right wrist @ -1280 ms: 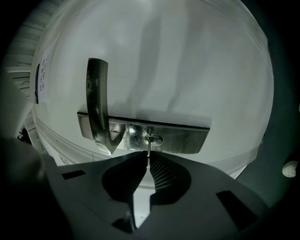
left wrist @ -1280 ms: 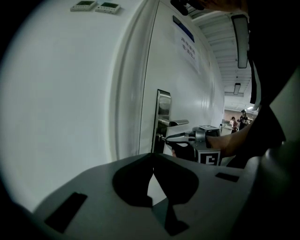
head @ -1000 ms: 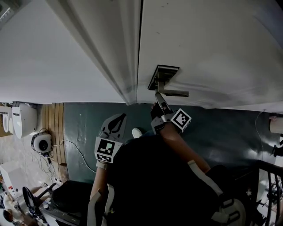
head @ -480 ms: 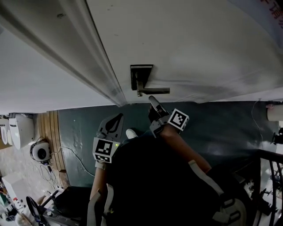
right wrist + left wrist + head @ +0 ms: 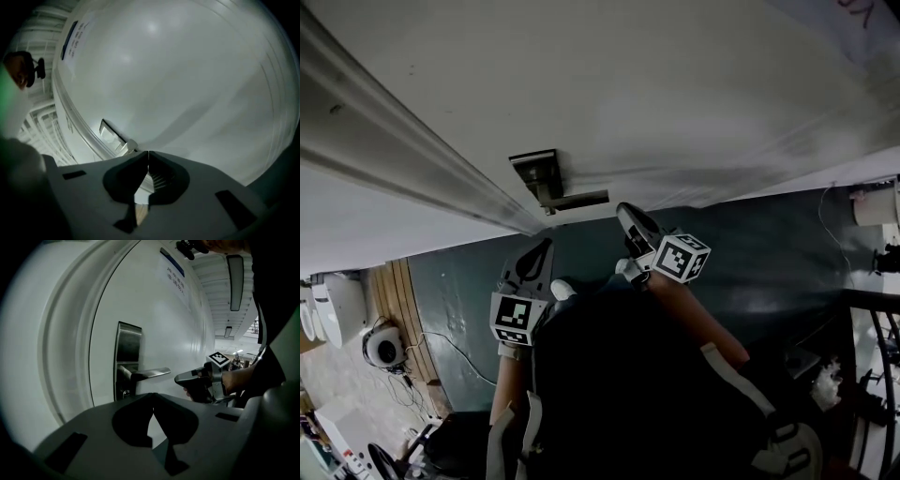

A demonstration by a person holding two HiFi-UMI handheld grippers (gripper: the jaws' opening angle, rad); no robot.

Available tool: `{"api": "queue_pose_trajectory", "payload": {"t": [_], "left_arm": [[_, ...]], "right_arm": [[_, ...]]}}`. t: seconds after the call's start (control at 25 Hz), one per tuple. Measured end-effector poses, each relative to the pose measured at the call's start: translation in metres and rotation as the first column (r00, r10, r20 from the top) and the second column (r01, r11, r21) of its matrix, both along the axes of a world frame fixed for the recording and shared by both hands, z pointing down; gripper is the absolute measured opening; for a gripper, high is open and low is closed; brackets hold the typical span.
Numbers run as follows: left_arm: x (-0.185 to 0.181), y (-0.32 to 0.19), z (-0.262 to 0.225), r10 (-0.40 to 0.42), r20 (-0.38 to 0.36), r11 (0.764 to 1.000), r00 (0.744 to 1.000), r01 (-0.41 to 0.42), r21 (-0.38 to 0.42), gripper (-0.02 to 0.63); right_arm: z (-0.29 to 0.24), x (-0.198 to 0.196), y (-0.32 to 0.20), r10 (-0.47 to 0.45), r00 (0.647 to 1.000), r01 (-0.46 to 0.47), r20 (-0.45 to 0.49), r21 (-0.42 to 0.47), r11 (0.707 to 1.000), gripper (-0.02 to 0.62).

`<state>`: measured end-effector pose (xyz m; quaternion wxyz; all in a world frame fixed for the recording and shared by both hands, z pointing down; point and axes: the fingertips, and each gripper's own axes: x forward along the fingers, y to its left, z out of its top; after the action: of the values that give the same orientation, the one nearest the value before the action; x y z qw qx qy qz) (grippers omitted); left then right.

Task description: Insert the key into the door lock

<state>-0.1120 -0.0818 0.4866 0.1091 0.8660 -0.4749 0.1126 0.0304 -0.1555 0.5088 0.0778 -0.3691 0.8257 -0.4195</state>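
The white door carries a dark metal lock plate with a lever handle. In the left gripper view the lock plate has its lever pointing right and a small keyhole under it. My right gripper is shut, its tip just off the lever's free end, and it shows in the left gripper view too. My left gripper is shut and hangs below the lock. From the right gripper the plate lies just beyond the shut tips. No key shows in any view.
The door frame runs along the lock's left side. Below lies a dark green floor, with wooden boards, a cable and white appliances at the far left, and railings at the right.
The head view has swung, so the lock now sits further left and lower. My right gripper has come off the lever's underside to its free end. The left gripper has barely moved.
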Motion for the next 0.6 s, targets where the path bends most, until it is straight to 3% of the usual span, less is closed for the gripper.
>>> {"api": "queue_pose_trajectory", "payload": {"t": [0.2,0.6], "left_arm": [[0.017,-0.012,-0.017,0.0,0.0,0.999,1.0,0.0,0.041,0.009],[0.045,-0.033,-0.046,-0.017,-0.009,0.995,1.0,0.018,0.096,0.009]], "right_arm": [[-0.026,0.028,0.0,-0.037,0.984,0.06,-0.177,0.122,0.991,0.017],[-0.074,0.067,0.004,-0.078,0.931,0.187,-0.357,0.282,0.941,0.015]]}}
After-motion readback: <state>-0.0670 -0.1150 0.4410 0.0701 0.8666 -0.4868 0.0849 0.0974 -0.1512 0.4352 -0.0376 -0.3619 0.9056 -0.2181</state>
